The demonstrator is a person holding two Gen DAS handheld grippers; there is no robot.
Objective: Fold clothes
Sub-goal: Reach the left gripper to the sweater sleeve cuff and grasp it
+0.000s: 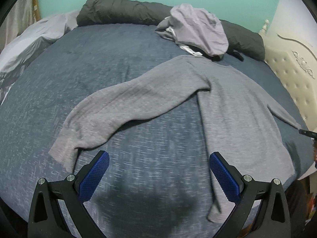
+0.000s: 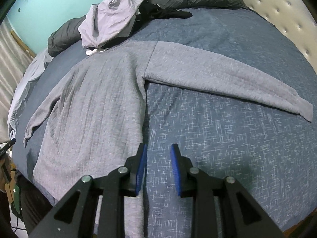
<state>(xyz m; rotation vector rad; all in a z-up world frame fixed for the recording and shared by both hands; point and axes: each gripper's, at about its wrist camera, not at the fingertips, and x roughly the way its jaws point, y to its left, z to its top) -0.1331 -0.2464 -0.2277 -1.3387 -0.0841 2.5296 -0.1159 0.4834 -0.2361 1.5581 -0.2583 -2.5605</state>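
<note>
A grey sweater (image 2: 95,103) lies flat on the bed (image 2: 227,148), body spread and both sleeves extended; in the right wrist view one sleeve (image 2: 227,81) runs toward 3 o'clock. The left hand-held gripper (image 1: 158,158) hovers over bare bedding with jaws wide apart and empty, a sleeve cuff (image 1: 63,150) at its 9 o'clock. The right hand-held gripper (image 2: 158,150) shows a narrow gap, gripping nothing, beside the sweater's side edge; a crumpled clothes pile (image 2: 111,19) lies at 11 o'clock.

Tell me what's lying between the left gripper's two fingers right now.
Nothing but bare blue bedspread. In the left wrist view, the left gripper is open over it, with the gray sweater at one finger and its sleeve cuff beside the other.
</note>
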